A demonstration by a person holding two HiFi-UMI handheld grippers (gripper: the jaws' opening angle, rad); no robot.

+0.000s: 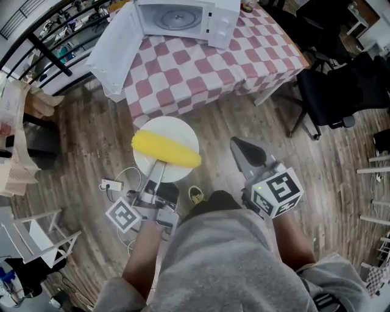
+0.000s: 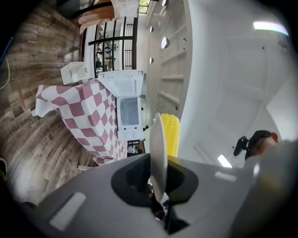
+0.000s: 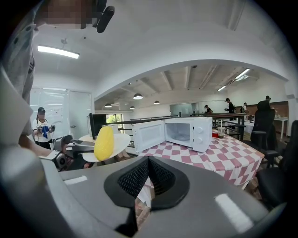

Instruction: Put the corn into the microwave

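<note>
Left gripper pinches the plate by its rim, corn lying loose on it at centre frame. Right gripper is pressed together, empty. Any tilt could roll the corn onto the floor.

Corn: one whole yellow cob, husk off. It lies on its side across a round white plate, long axis running upper left to lower right in the head view. The plate's near rim is clamped in the left gripper, well apart from the table.

Microwave: white, standing on the red-and-white checked tablecloth. Its door is swung wide open to the left, and the round turntable shows inside the cavity.
</note>
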